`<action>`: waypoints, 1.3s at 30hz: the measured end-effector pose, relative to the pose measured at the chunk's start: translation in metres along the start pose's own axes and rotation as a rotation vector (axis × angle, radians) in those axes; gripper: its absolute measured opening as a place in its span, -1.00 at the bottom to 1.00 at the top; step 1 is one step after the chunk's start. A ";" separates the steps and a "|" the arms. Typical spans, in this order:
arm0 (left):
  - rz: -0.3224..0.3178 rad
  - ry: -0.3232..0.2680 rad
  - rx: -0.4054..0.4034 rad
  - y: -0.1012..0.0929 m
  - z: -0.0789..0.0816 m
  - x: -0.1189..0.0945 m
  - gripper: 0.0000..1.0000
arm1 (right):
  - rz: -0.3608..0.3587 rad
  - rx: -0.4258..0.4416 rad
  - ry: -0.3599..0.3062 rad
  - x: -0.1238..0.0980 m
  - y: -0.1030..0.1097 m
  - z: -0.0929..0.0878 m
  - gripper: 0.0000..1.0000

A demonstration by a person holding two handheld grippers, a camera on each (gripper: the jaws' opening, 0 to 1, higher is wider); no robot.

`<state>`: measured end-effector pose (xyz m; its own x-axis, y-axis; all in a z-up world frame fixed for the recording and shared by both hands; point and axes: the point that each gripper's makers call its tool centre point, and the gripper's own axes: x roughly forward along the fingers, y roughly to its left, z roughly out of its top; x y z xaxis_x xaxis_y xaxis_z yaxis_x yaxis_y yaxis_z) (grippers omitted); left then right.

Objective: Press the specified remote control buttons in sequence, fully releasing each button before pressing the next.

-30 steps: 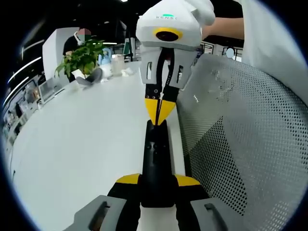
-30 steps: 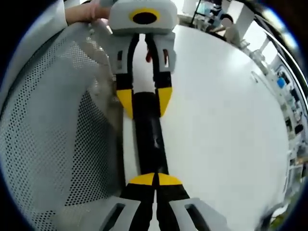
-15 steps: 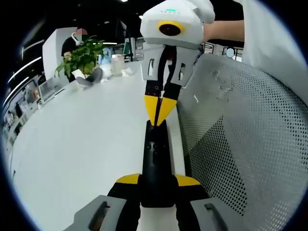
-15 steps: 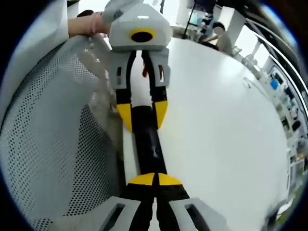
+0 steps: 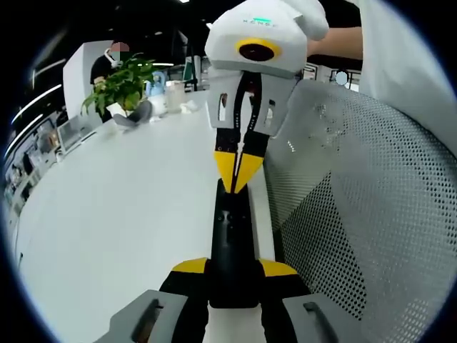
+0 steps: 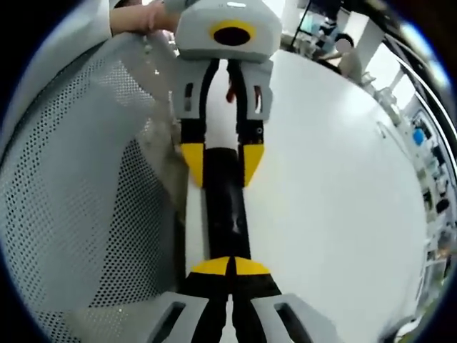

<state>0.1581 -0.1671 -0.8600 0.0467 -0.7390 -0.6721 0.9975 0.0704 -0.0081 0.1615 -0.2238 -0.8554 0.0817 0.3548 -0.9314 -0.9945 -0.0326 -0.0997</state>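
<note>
A slim black remote [image 5: 230,229] lies along the white table's edge. My left gripper [image 5: 233,266] is shut on its near end, one yellow-tipped jaw on each side. My right gripper [image 5: 234,182] comes down from above with its jaws shut into one point, and that point rests on the remote's far top face. In the right gripper view the same remote [image 6: 225,214] runs away from my shut right gripper [image 6: 230,266], whose tips sit on its near end. There the left gripper [image 6: 221,164] clasps the far end from both sides.
The white table [image 5: 107,214] stretches to the left, with a potted plant [image 5: 121,82] and small items at its far end. A white perforated chair back [image 5: 371,214] stands close beside the remote. A person's hand [image 5: 335,43] and white sleeve hold the right gripper.
The right gripper's body has tilted and shifted a little above the remote while its shut tips stay on the remote. The left gripper keeps its hold and the remote has not moved.
</note>
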 end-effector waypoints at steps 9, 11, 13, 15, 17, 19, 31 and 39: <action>0.000 0.000 0.000 0.000 0.000 0.000 -0.49 | 0.005 0.021 -0.020 -0.001 0.000 -0.002 -1.00; 0.000 0.000 0.000 -0.001 0.000 0.000 -0.49 | -0.005 0.024 -0.046 -0.001 0.000 -0.002 -1.00; 0.000 0.000 -0.001 0.000 0.000 0.000 -0.49 | -0.015 0.045 -0.076 -0.002 0.000 -0.001 -1.00; 0.001 0.000 -0.001 0.000 0.000 0.000 -0.49 | -0.004 0.126 -0.111 -0.003 0.002 0.001 -1.00; 0.002 -0.001 -0.005 0.000 0.000 0.000 -0.49 | 0.012 0.166 -0.148 -0.003 0.002 0.003 -0.97; 0.003 -0.001 -0.006 0.000 0.000 0.000 -0.49 | 0.005 0.176 -0.176 -0.004 0.001 0.001 -0.96; 0.004 -0.005 -0.010 0.000 0.000 0.000 -0.49 | 0.017 0.126 -0.156 0.001 -0.001 0.006 -0.69; 0.004 -0.005 -0.009 0.000 0.000 0.000 -0.48 | 0.028 0.131 -0.153 -0.001 0.000 0.003 -0.74</action>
<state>0.1582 -0.1675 -0.8599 0.0510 -0.7422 -0.6683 0.9967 0.0797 -0.0124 0.1614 -0.2211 -0.8531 0.0531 0.4939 -0.8679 -0.9971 0.0743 -0.0187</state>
